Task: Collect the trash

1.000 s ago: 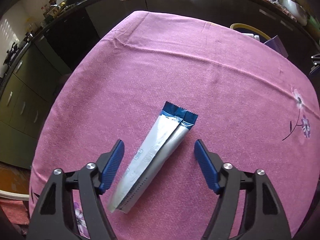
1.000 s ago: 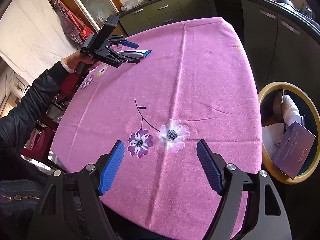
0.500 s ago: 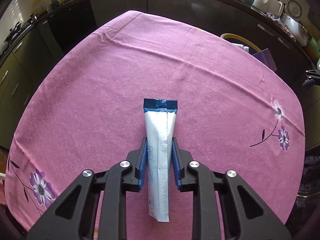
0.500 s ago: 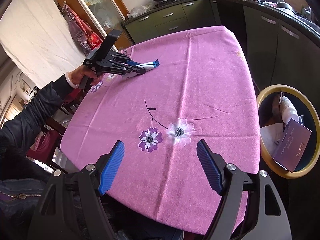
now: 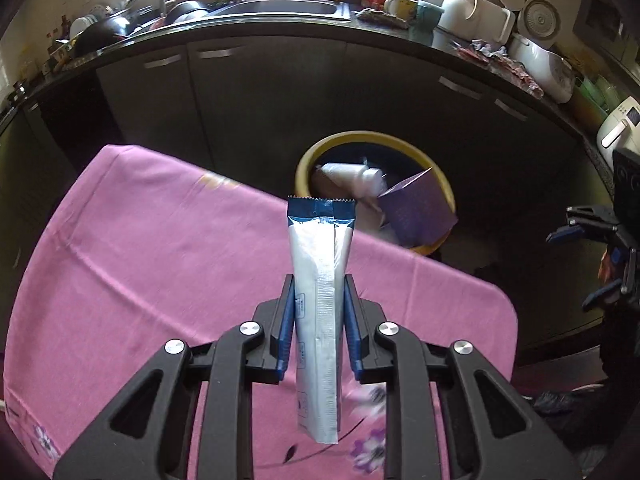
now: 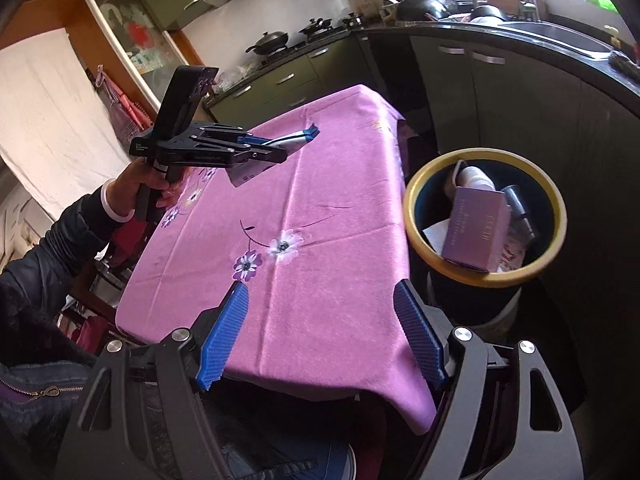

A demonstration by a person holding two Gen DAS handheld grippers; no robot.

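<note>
Above the pink tablecloth [image 5: 160,248], seen from the left wrist, the left gripper [image 5: 319,312] has its blue ribbed pads pinched on a flat, silvery foil wrapper [image 5: 320,280] with a serrated blue end, held clear of the woven cloth. Beyond the table's far edge stands a round, yellow-rimmed bin [image 5: 316,148] holding a purple carton [image 5: 420,212] and a white bottle [image 5: 352,176]; dark glossy cabinets [image 5: 256,92] leave a narrow floor gap behind it.

From the right wrist, the right gripper [image 6: 320,336] stands wide apart with nothing between its textured blue pads, hovering over the cloth's near draped edge. A hand [image 6: 140,188] in a dark sleeve carries the left gripper [image 6: 264,150] above the table, wrapper [image 6: 296,138] jutting forward. The bin [image 6: 416,196] sits just beside the table's right edge, its mouth open.
</note>
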